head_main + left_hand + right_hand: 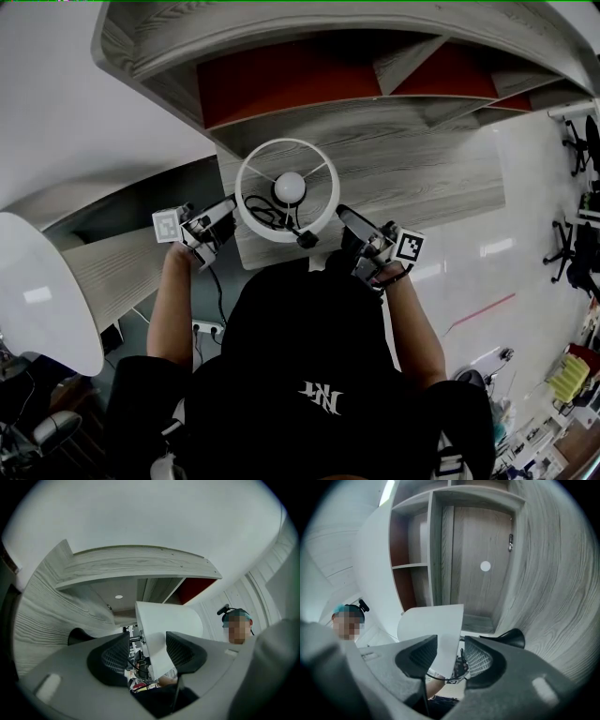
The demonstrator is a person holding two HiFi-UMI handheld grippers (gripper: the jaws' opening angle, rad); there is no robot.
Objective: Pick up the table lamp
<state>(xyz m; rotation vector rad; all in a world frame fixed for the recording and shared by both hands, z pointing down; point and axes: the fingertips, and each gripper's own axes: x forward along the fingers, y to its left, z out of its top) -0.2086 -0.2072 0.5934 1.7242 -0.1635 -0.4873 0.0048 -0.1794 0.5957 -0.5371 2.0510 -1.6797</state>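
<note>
The table lamp's white shade [287,143] is seen from above with its bulb [290,186] in the middle and a black cable [262,211] coiled inside. It stands on a grey wooden surface [422,178]. My left gripper [225,217] is at the shade's left rim and my right gripper [349,225] at its right rim. In the left gripper view the shade wall [168,620] runs between the jaws of the left gripper [147,651], against the right pad, with a gap at the left pad. In the right gripper view the shade [433,620] sits between the right gripper's [451,656] jaws, with a gap at the right pad.
A grey wooden shelf unit with red back panels [309,80] rises behind the lamp. A white round table [37,291] stands at the left, with a power strip [208,328] on the floor near it. Office chairs [572,253] stand far right. A bystander [236,620] shows in both gripper views.
</note>
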